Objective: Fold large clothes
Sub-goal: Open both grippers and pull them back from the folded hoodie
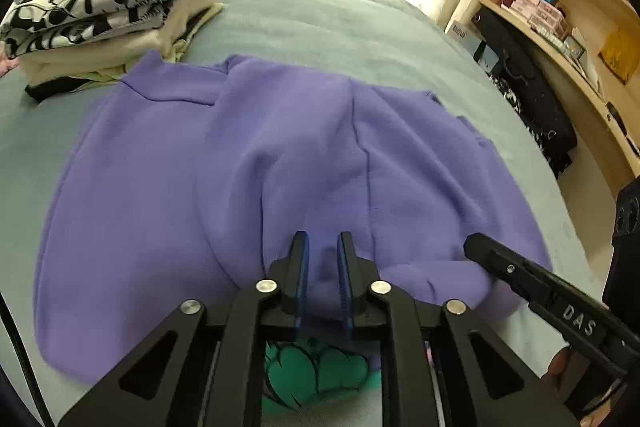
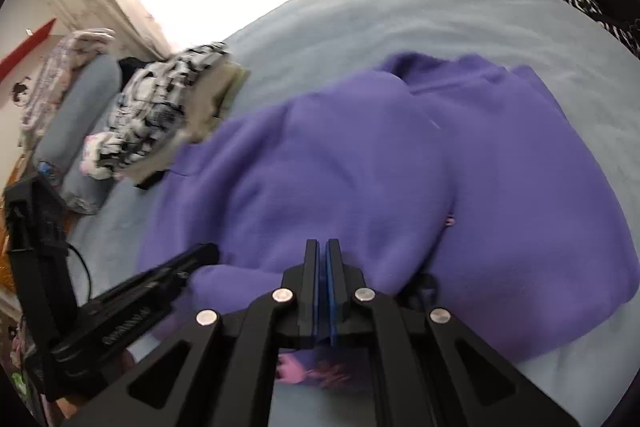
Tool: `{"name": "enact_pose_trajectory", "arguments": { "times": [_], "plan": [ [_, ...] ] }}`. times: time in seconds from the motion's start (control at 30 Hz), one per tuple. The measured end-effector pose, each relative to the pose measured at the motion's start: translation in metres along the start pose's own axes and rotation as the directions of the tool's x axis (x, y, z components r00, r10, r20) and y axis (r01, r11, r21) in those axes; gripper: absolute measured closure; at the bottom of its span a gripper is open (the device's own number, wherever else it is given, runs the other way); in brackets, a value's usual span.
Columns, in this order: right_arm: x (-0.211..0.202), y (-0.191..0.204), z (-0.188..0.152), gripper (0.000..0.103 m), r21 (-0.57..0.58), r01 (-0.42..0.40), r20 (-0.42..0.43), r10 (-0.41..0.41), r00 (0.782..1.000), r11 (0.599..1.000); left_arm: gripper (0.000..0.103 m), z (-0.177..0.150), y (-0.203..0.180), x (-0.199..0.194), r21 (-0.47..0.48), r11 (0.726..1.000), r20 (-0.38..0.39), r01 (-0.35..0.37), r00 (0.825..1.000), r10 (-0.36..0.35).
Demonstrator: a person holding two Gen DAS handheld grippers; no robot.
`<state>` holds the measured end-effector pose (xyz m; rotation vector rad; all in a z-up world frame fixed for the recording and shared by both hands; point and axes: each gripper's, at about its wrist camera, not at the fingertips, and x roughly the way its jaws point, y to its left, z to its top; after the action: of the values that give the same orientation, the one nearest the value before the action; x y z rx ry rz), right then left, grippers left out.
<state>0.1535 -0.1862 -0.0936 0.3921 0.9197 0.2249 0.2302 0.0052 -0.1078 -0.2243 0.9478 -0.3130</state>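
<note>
Sweatshirt, a big purple one, is lying spread across the pale blue bed, with its near hem toward both grippers. It is looking partly folded: the sleeves and sides are lying turned in over the body, leaving long creases running up the middle, though the outline is staying loose and lumpy, not a neat rectangle.

The left gripper is sitting at the near hem with its blue pads a narrow gap apart and purple cloth bunching between them, so it is probably pinching the hem, though I cannot tell for sure that it is gripping. The right gripper is hovering just beside it at the same edge, its fingers pressed nearly together; whether any cloth is caught between them is not showing.

A stack of folded clothes is sitting at the far left corner of the bed, well apart. By my judgement, the crosswise fold, hem up toward collar, and stacking are remaining.
</note>
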Motion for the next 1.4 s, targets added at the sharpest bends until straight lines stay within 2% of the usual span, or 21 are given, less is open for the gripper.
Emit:
{"name": "enact_pose_trajectory", "arguments": {
  "times": [0.13, 0.27, 0.33, 0.5, 0.6, 0.7, 0.73, 0.93, 1.17, 1.27, 1.4],
  "plan": [
    [0.001, 0.028, -0.011, 0.098, -0.104, -0.017, -0.005, 0.017, 1.000, 0.994, 0.085, -0.009, -0.002, -0.013, -0.014, 0.999, 0.021, 0.040, 0.999, -0.039],
    [0.041, 0.039, -0.038, 0.098, -0.232, 0.094, -0.093, -0.118, 0.989, 0.968, 0.085, -0.025, -0.005, 0.006, 0.048, 0.999, -0.028, 0.001, 1.000, 0.000],
    [0.040, 0.038, -0.043, 0.097, -0.224, 0.098, -0.063, -0.114, 0.991, 0.970, 0.086, -0.031, -0.006, 0.011, 0.062, 0.998, -0.016, -0.017, 1.000, 0.018],
    [0.023, 0.033, -0.037, 0.097, -0.154, 0.060, -0.076, -0.072, 0.995, 0.986, 0.085, -0.028, -0.008, -0.001, 0.056, 0.998, 0.011, -0.007, 1.000, 0.007],
    [0.000, 0.037, -0.040, 0.097, -0.154, 0.040, -0.057, -0.049, 0.997, 0.987, 0.083, -0.029, -0.008, -0.016, 0.035, 0.999, 0.015, -0.002, 1.000, 0.001],
    [-0.027, 0.048, -0.046, 0.097, -0.176, 0.022, -0.032, -0.028, 0.999, 0.984, 0.064, -0.034, -0.008, -0.035, 0.001, 1.000, 0.008, 0.012, 1.000, -0.012],
    [-0.037, 0.051, -0.048, 0.097, -0.181, 0.012, -0.026, -0.017, 1.000, 0.983, 0.062, -0.037, -0.010, -0.043, -0.007, 1.000, 0.007, 0.014, 1.000, -0.014],
    [-0.093, 0.070, -0.065, 0.097, -0.216, -0.020, 0.013, 0.023, 1.000, 0.976, 0.062, -0.054, -0.017, -0.087, 0.001, 1.000, 0.016, 0.009, 1.000, -0.009],
    [-0.161, 0.089, -0.084, 0.098, -0.274, -0.023, 0.076, 0.045, 0.996, 0.961, 0.060, -0.074, -0.020, -0.144, 0.009, 1.000, 0.062, 0.015, 0.998, -0.015],
    [-0.187, 0.097, -0.092, 0.098, -0.305, -0.014, 0.110, 0.050, 0.993, 0.952, 0.057, -0.081, -0.018, -0.158, 0.001, 1.000, 0.079, 0.022, 0.997, -0.022],
    [-0.202, 0.103, -0.097, 0.097, -0.325, 0.006, 0.129, 0.038, 0.991, 0.946, 0.056, -0.090, -0.015, -0.169, 0.001, 1.000, 0.082, 0.026, 0.996, -0.026]
  ]
}}
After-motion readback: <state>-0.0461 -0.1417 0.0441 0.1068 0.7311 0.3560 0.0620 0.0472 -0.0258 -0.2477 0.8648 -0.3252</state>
